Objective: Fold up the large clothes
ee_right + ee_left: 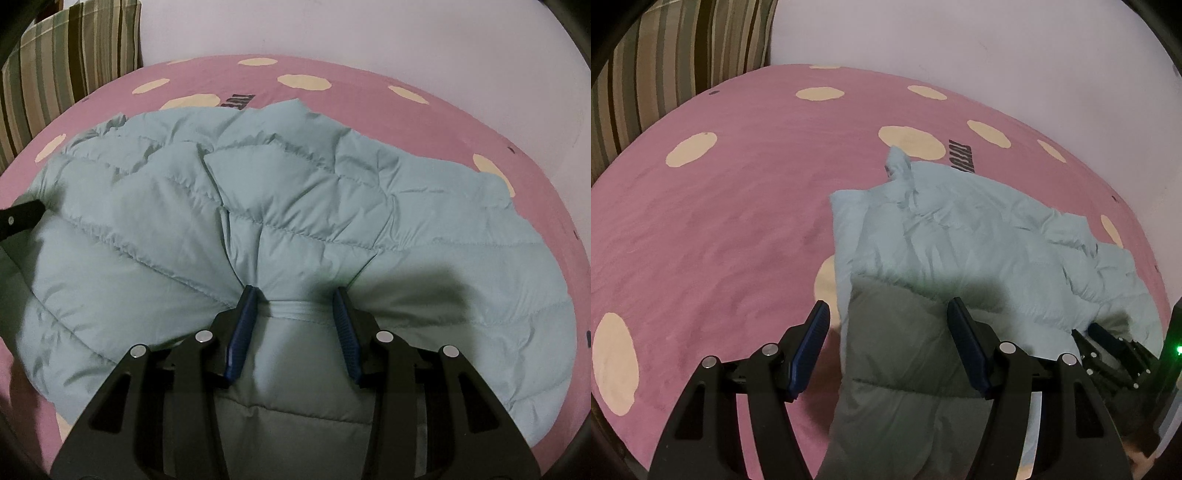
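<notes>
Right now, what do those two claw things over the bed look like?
Both match. The left gripper and right gripper each have black, angular arms with cut-out holes, round silver rivets, and two long fingers faced with ribbed blue pads. No cables or sleeves show.

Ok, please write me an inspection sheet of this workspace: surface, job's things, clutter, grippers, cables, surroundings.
Surface: pink bed sheet with cream dots.
Job's things: light blue puffer jacket lying on the sheet, partly folded.
Clutter: nothing seen.
Grippers: left gripper with fingers astride the jacket's edge, grip unclear; right gripper with fingers shut on a bunched fold of the jacket.
Cables: nothing seen.
Surroundings: striped pillow at the far left, white wall behind.
</notes>
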{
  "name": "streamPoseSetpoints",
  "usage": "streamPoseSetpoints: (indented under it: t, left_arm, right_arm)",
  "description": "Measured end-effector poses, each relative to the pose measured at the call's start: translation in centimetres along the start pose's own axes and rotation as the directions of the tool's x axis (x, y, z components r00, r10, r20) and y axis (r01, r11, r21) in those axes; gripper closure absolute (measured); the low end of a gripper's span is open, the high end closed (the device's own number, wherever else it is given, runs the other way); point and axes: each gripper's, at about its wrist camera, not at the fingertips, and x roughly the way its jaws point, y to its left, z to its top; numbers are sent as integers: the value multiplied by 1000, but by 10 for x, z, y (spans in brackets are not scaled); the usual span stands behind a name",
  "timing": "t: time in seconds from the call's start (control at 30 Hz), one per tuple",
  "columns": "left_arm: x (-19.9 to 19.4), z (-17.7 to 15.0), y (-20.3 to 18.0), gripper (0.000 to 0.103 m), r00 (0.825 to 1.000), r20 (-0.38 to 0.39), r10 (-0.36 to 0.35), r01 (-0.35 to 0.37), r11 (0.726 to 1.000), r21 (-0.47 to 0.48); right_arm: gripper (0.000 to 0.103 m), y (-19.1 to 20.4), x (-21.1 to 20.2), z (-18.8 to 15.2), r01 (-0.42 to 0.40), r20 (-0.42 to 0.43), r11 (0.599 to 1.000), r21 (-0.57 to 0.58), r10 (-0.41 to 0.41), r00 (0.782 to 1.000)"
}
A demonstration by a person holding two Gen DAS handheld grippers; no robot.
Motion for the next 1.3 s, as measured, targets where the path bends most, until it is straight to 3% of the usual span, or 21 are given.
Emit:
streamPoseSetpoints:
  t: [0.33,0.47,0.7,0.8,1.2,1.23,1.3]
  left_arm:
    - [27,3,-9,29,997,-62,-36,36,999,-3]
    - [39,3,-7,30,994,-86,-61,60,998,-20]
    - [36,5,-14,79,992,-77,-98,97,995,-11]
    - [23,6,-21,89,995,-55,-87,87,996,-7]
    - [-48,18,-71,92,994,90,-68,62,996,69]
    - [-52,19,-76,92,993,95,-67,60,995,77]
    - [-60,20,-89,92,992,104,-69,59,994,95]
  right_arm:
    - [61,3,0,-3,8,10,1000,-2,-8,1000]
    - [61,3,0,-3,10,13,1000,-1,-10,1000]
    - [61,5,1,-4,19,23,1000,0,-19,1000]
    - [61,5,1,-4,18,24,1000,1,-18,1000]
    - [59,3,-2,-6,4,62,1000,21,-5,998]
    - [56,1,-5,-7,-3,74,1000,24,1,997]
    - [41,-4,-13,-8,0,88,1000,24,-3,996]
